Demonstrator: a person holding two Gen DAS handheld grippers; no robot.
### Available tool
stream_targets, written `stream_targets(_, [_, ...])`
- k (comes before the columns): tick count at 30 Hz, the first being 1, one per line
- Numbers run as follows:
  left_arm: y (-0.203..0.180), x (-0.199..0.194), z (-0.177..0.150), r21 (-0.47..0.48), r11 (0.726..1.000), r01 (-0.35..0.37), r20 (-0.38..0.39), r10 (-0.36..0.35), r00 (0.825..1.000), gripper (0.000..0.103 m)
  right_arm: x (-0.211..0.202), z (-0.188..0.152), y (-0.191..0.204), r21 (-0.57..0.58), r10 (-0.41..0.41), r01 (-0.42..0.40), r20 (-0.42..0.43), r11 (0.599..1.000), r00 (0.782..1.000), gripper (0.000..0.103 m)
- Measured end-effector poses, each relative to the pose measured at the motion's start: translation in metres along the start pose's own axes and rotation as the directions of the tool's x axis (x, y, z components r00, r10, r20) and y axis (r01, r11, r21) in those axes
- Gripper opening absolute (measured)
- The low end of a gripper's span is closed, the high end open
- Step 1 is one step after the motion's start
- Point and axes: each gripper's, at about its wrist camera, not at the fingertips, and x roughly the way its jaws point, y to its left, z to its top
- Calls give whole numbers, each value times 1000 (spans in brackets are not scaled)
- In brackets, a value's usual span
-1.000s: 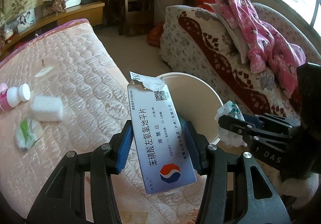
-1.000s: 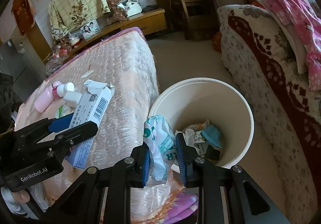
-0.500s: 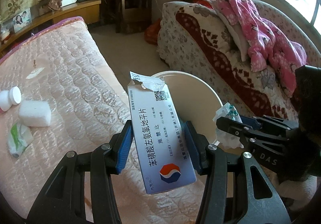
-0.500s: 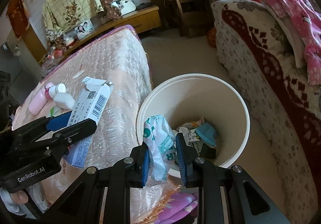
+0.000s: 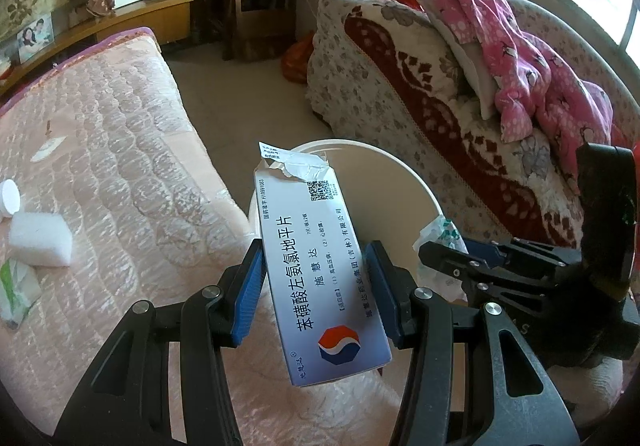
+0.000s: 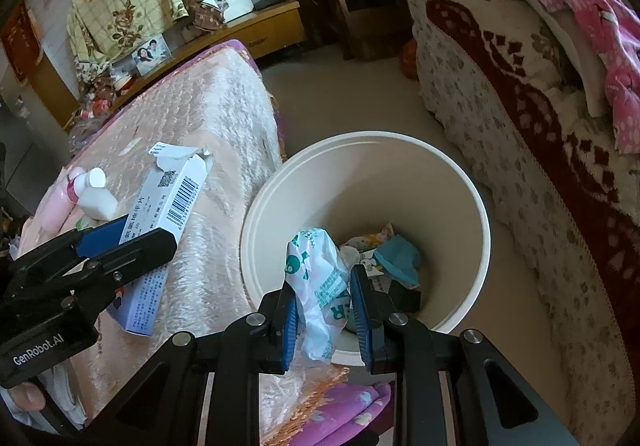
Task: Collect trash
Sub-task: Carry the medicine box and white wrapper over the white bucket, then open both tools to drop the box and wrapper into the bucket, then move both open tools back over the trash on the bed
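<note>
Left tongs (image 5: 314, 292) are clamped on a white and blue medicine box (image 5: 316, 274), the blue pads pressing its two long sides; the box stands tilted, torn flap uppermost, over the edge of a bed (image 5: 120, 174) covered by a peach quilted spread, with its upper end in front of the near rim of a cream bin (image 5: 416, 186). Right tongs (image 6: 325, 310) are clamped on a crumpled white plastic wrapper with green print (image 6: 320, 282), held just above the bin's near rim (image 6: 256, 214). Inside the bin lie scraps of paper and a teal piece (image 6: 398, 254). In the right wrist view the left tongs and the box, barcode side showing, appear at left over the bed.

On the bed, well apart from the bin: a white foam block (image 5: 40, 240), a white-capped bottle (image 6: 94, 192) beside a pink bottle (image 6: 60, 206), and a green and white packet (image 5: 16, 288).

Beyond the bin stands a sofa under a floral red and white throw (image 5: 420, 86), with pink clothing (image 5: 532, 70) heaped on it.
</note>
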Motion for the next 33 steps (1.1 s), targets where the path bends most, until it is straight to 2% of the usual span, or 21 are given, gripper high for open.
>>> stream_targets(8, [-1,8,3,-2,1000,26,-2,-26,1000,49,6,3,-6,16,-11,11,-8,1000,1000,25])
stream_targets(10, [-1,9,3,-8,999,50,2,-50,999,49,7,4,-6,19,-20,20,-4,1000,1000,36])
stream_targets(12, [0,8,4,-22,998,60,18,-59,998,50,6,5,-6,20,-27,27,6,999,1000,42])
stream_targets(14, [3,11,5,-35,997,68,7,-68,998,51,5,7,-6,27,-24,24,18,999,1000,42])
stream_targets(18, [6,11,4,-45,996,73,-3,-73,997,60,4,7,-8,38,-21,20,18,999,1000,44])
stream_targets(24, [10,5,2,-58,996,69,-2,-69,998,60,3,3,-4,31,-22,22,7,999,1000,45])
stream_targets(33, [23,-17,-13,-60,998,17,1,-17,1000,60,-10,1,12,11,-11,11,10,1000,1000,45])
